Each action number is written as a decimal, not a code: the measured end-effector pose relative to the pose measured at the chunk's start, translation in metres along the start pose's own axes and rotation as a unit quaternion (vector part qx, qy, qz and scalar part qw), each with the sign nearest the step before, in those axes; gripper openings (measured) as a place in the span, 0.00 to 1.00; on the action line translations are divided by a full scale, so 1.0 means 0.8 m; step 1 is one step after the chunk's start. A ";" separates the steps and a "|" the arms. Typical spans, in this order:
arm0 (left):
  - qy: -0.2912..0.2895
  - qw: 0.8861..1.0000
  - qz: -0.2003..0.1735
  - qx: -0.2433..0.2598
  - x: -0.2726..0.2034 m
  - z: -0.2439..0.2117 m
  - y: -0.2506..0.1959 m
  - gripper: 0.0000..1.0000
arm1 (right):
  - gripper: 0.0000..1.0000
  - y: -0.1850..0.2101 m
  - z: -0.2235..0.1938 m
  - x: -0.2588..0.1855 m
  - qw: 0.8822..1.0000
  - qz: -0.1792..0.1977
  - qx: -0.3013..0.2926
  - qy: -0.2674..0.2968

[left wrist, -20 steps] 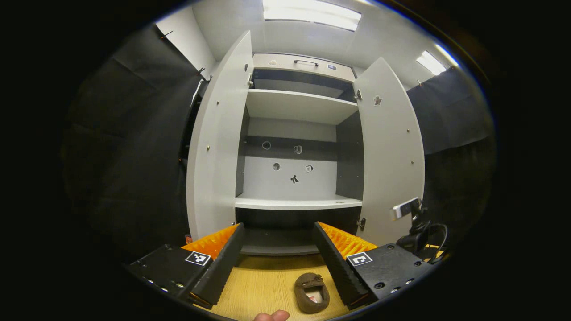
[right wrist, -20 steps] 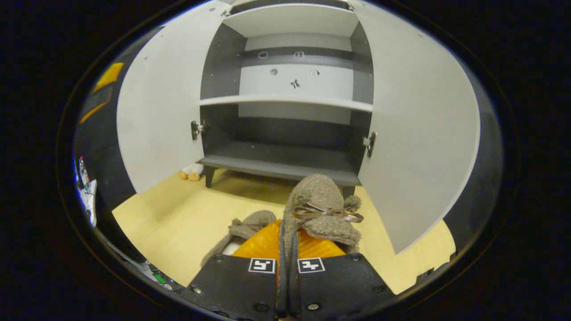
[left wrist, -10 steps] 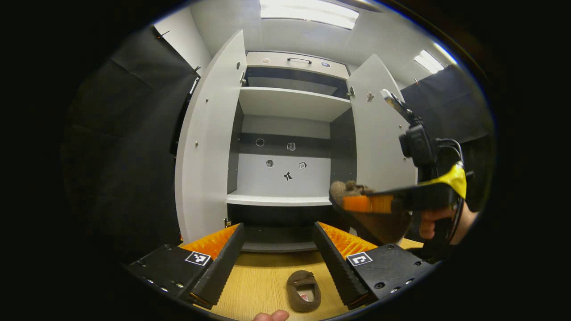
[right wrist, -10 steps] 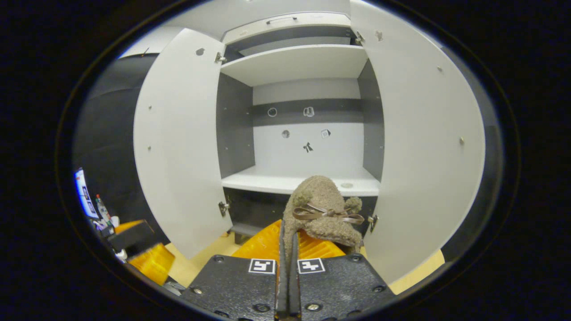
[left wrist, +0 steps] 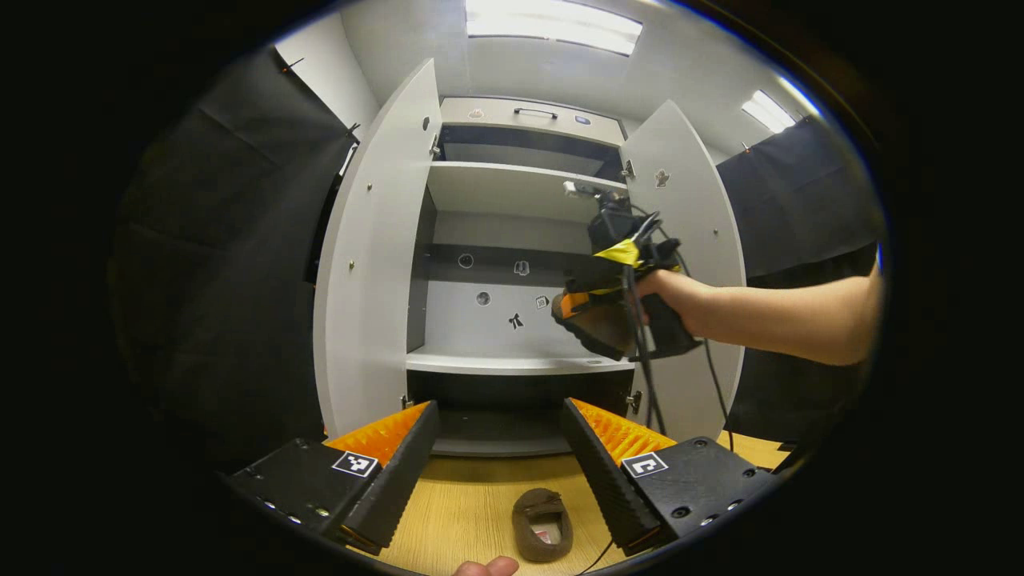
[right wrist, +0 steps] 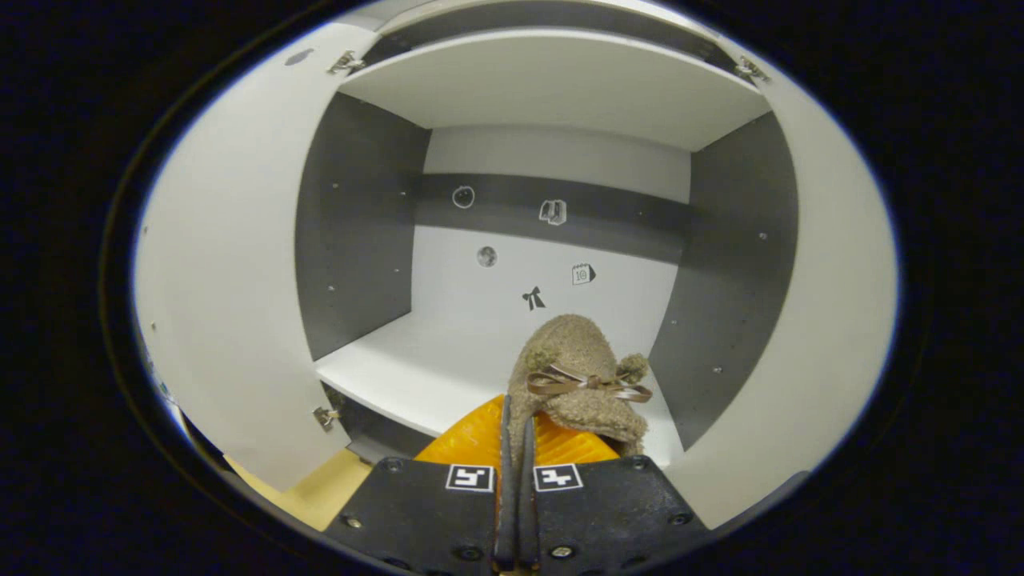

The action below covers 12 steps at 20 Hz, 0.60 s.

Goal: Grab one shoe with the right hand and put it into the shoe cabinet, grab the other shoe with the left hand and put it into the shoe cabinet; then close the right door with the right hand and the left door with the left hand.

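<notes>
Right hand-held gripper (right wrist: pixel 512 448) is clamping a fuzzy brown slipper (right wrist: pixel 578 384) with a ribbon bow, holding it over the white middle shelf (right wrist: pixel 416 372) inside the open shoe cabinet (left wrist: pixel 512 200). Left hand-held gripper (left wrist: pixel 500 448) is sitting spread wide, holding nothing, with the other slipper (left wrist: pixel 542 524) lying on the wooden floor (left wrist: pixel 464 512) between its fingers.

L gripper (left wrist: pixel 500 456) fingers wide apart over shoe (left wrist: pixel 542 524) on floor (left wrist: pixel 472 512), cabinet (left wrist: pixel 520 264) ahead.

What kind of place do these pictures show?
Probably a staged recording booth, not a real home: black cloth walls hang around a white two-door shoe cabinet on a light wooden floor, with ceiling strip lights above.
</notes>
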<state>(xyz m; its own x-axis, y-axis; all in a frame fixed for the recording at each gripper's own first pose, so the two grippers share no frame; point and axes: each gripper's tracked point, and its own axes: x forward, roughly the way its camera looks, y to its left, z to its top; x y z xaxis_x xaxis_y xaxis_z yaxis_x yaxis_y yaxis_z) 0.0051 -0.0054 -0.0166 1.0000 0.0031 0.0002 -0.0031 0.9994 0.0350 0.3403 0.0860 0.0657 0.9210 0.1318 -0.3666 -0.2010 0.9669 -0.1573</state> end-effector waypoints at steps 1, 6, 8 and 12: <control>-0.001 1.000 0.005 0.001 0.000 0.000 0.002 0.95 | 0.05 -0.005 -0.001 0.021 1.000 -0.006 0.002 0.014; -0.001 1.000 0.016 0.001 0.000 -0.001 0.008 0.95 | 0.05 -0.020 -0.014 0.090 0.997 -0.046 0.001 0.067; -0.002 1.000 0.020 0.000 -0.001 -0.001 0.017 0.95 | 0.05 -0.025 -0.026 0.107 0.995 -0.054 0.007 0.088; 0.000 1.000 0.030 0.000 -0.001 -0.002 0.028 0.95 | 0.05 -0.021 -0.040 0.129 0.993 -0.053 0.029 0.101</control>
<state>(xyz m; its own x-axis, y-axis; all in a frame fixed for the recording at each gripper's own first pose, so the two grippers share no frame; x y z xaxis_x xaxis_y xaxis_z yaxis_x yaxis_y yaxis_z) 0.0044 0.0169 -0.0171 0.9980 0.0630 0.0015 -0.0630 0.9974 0.0349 0.4282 0.0767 0.0014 0.8486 -0.0128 -0.5288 -0.0811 0.9848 -0.1539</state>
